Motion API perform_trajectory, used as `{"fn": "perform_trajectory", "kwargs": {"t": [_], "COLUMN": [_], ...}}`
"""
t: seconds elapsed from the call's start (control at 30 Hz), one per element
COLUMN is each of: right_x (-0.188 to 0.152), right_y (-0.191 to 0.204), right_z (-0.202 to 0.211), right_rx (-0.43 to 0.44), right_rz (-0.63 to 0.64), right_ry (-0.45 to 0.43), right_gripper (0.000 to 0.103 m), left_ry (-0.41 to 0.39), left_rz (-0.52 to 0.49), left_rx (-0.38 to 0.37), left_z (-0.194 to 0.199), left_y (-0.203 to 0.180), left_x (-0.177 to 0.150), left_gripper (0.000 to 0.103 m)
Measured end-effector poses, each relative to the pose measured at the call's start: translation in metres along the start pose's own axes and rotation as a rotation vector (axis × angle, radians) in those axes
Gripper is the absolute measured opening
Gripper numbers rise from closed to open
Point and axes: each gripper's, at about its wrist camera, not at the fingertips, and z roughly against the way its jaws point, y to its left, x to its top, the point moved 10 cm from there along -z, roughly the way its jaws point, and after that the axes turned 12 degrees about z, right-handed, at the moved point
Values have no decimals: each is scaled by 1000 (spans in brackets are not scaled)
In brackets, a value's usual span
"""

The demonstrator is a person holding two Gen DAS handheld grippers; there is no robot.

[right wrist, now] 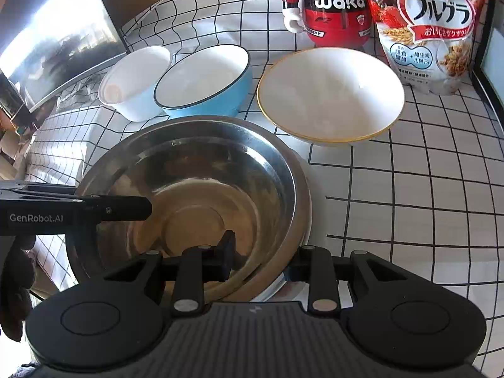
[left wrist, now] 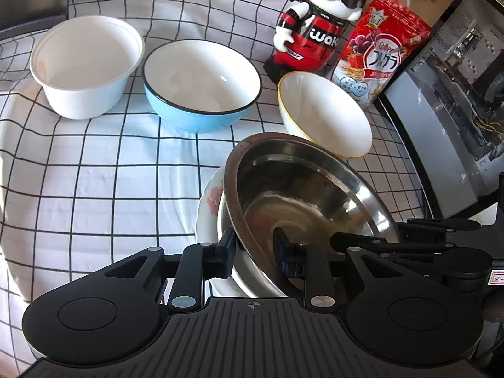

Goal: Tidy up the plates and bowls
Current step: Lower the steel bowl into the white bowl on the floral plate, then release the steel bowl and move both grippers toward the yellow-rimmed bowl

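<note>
1. Steel bowl [left wrist: 302, 195] sits nested in a floral-rimmed white dish [left wrist: 210, 201], near edge of the bench, on the checked cloth [left wrist: 94, 189].
2. Left view: left tongs [left wrist: 253, 252] straddle the steel bowl's rim, one finger outside, one inside; jaws parted, gaps visible, no grip.
3. Right view: right tongs [right wrist: 261, 260] straddle the opposite rim, partly open; the outer finger is hidden below the rim, so cannot tell if the pads press.
4. Only the left view shows the dish's flower print; only the right view shows the left tongs' arm reaching across the bowl.
5. Behind, in a row: white tub [left wrist: 85, 66], blue bowl [left wrist: 201, 82], gold-rimmed bowl [left wrist: 324, 113]. Toy figure [right wrist: 330, 6] and cereal bag [right wrist: 434, 25] stand at back.
</note>
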Motion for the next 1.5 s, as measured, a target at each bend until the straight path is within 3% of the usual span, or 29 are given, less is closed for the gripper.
{"fn": "perform_trajectory", "kwargs": {"t": [0.33,0.73,1.17,1.23,1.5], "right_x": [1,2,2,2,9], "right_y": [-3,-13,-11,-14,-21], "right_z": [3,18,25,26,48], "right_rx": [-24,22,-16,-55,-90], "right_rz": [-2,-90,-59,-47,-88], "right_ry": [-4,-35,-53,-52,-108], "right_gripper": [28,30,30,37,42], "left_ry": [-22,-25,-8,-17,-47], "left_rz": [-17,-22,-33,-25,-33], "left_rx": [4,11,69,60,-26], "left_z": [0,3,19,24,41], "left_y": [1,-1,11,11,-1], "left_x": [1,1,-2,-1,29], "left_gripper": [27,28,26,26,26]}}
